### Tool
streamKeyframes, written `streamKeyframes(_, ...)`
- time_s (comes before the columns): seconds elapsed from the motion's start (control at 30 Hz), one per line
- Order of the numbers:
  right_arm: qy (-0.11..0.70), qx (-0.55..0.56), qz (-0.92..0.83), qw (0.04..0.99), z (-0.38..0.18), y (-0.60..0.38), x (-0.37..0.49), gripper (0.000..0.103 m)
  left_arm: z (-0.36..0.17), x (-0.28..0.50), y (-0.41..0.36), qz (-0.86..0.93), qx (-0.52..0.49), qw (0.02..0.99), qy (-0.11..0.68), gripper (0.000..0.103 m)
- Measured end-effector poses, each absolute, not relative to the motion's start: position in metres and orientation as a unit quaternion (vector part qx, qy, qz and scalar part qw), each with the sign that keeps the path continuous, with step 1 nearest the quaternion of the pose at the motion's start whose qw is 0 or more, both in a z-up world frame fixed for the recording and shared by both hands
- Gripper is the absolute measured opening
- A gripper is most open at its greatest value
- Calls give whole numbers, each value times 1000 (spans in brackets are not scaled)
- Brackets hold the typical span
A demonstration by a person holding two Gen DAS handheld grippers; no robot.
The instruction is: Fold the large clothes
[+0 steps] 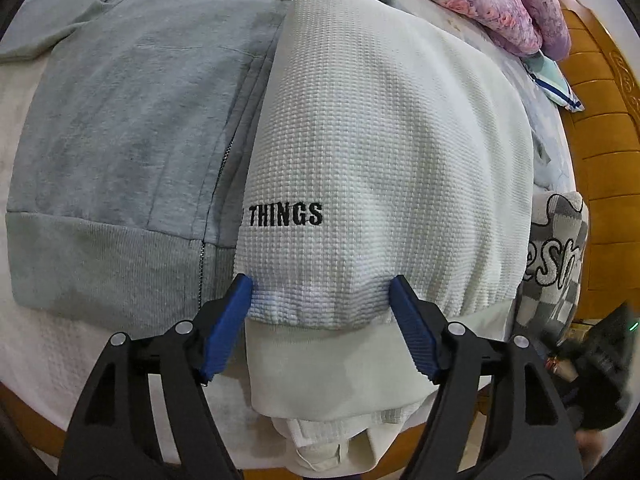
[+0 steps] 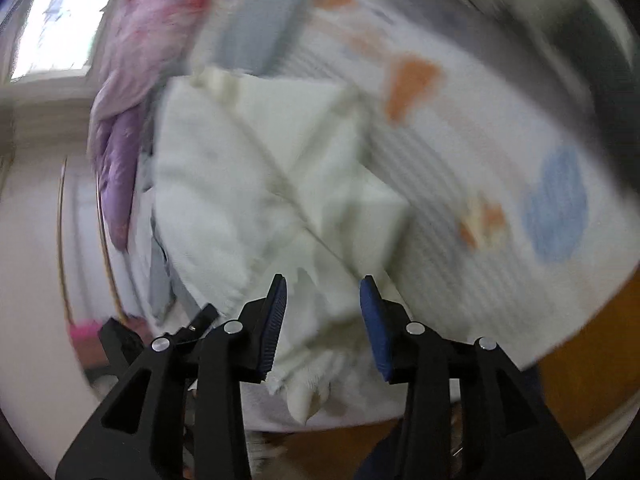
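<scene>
A white waffle-knit top (image 1: 380, 140) with the black word THINGS stitched on it lies folded across a grey zip hoodie (image 1: 120, 140) on the bed. My left gripper (image 1: 320, 286) points down at the white top's ribbed hem. Its blue pads (image 1: 228, 320) are spread wide on either side of the hem and are not pinching it. The right wrist view is blurred. There the same white top (image 2: 260, 180) is a folded bundle, and my right gripper (image 2: 323, 282) hangs open over its near edge with loose white cloth below the gap.
A pink and purple floral blanket (image 1: 512, 4) is bunched at the far side. A grey-and-white checked cloth (image 1: 556, 256) lies right of the white top, in front of a wooden headboard (image 1: 600, 140). The sheet (image 2: 480, 160) has orange and blue patches. The bed's wooden edge (image 2: 580, 360) runs close by.
</scene>
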State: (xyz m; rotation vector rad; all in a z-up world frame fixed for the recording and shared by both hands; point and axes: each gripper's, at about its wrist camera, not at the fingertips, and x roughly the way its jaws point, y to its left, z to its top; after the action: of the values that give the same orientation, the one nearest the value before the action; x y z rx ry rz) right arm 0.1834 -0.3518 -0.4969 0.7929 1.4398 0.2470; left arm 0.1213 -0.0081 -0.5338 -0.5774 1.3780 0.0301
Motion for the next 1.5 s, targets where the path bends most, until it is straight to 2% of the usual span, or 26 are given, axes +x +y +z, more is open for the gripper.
streamKeyframes(0.03,640,344,111,678,-496,-348,189,37,-534,121,-8,14,-264,733,627,72)
streamKeyframes(0.1,650,330,94,678,-503,-345,198,44,-532,118,-5,17,-275,729,627,73)
streamKeyframes(0.17,665,349,110,651,-520,-342,201,45,-532,114,-2,18,-295,724,623,73)
streamKeyframes(0.2,674,331,113,651,-526,-338,201,41,-531,110,3,21,-312,718,622,73)
streamKeyframes(0.27,689,325,119,637,-542,-340,196,7,-532,101,12,27,-338,709,618,73)
streamKeyframes(0.3,695,336,117,625,-549,-341,196,5,-534,96,17,33,-351,703,617,74)
streamKeyframes(0.5,690,380,122,604,-548,-362,174,4,-543,75,31,39,-381,679,626,74)
streamKeyframes(0.7,695,375,111,603,-564,-363,168,5,-551,76,22,39,-377,671,637,78)
streamKeyframes(0.77,699,388,109,591,-571,-361,172,9,-555,79,18,36,-373,670,641,78)
streamKeyframes(0.8,698,397,106,586,-570,-363,172,14,-557,80,17,34,-371,669,644,78)
streamKeyframes(0.83,698,400,107,585,-568,-363,172,31,-558,81,16,33,-370,668,645,79)
streamKeyframes(0.87,694,404,110,586,-565,-366,169,42,-559,81,16,34,-370,667,646,80)
streamKeyframes(0.9,685,414,112,589,-564,-372,165,61,-559,82,15,34,-371,666,646,80)
streamKeyframes(0.93,680,419,112,591,-563,-378,159,66,-560,82,16,34,-373,666,645,80)
streamKeyframes(1.1,679,446,89,576,-577,-400,139,66,-560,81,14,33,-367,669,645,81)
streamKeyframes(1.3,672,469,113,562,-595,-385,143,70,-563,83,3,20,-346,668,658,81)
streamKeyframes(1.5,669,485,125,550,-601,-371,151,70,-565,86,-3,18,-347,666,660,81)
